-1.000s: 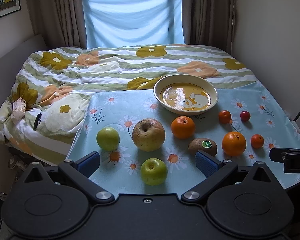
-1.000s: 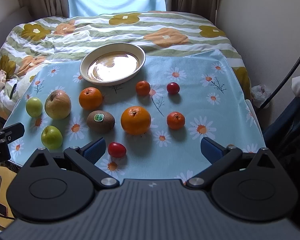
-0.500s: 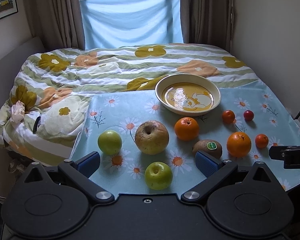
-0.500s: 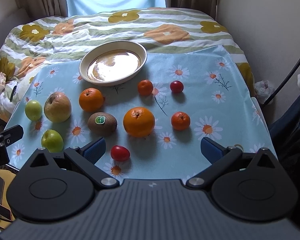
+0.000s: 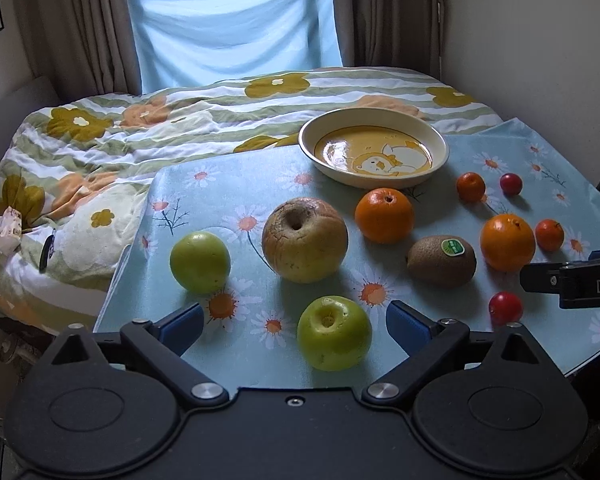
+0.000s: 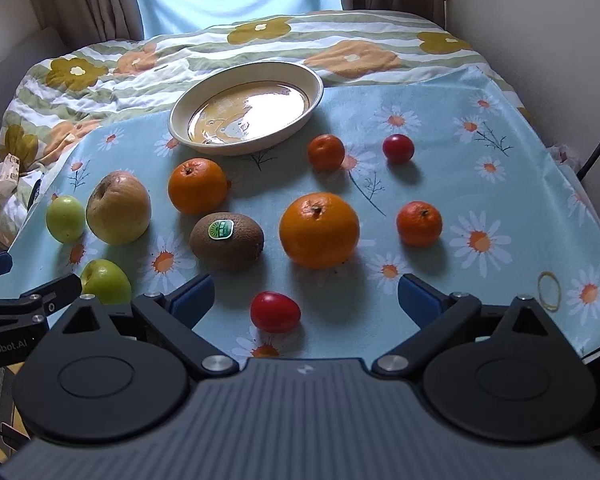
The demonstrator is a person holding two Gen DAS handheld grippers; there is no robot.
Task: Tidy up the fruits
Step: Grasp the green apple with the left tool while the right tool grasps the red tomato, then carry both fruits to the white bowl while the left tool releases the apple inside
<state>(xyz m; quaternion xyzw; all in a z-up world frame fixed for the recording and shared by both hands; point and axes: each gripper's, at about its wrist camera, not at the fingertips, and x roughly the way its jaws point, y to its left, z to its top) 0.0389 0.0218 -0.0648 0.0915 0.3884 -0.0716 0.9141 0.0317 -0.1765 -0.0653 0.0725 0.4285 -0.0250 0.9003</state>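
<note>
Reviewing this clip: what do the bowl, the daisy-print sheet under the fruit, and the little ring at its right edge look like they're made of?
Bowl: likely glazed ceramic; cream rim, glossy inside mirroring the window.
Daisy-print sheet: probably coated or plastic tablecloth; it lies smooth with a faint sheen, unlike the rumpled quilt beneath.
Ring: thin, yellowish, slightly uneven loop, apparently a rubber band; too small to be sure.

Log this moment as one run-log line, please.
stage: approach | left claw: open, jaws just closing slightly, near green apple between, untouched | right claw: open, small red tomato ahead | cream plate: empty
</note>
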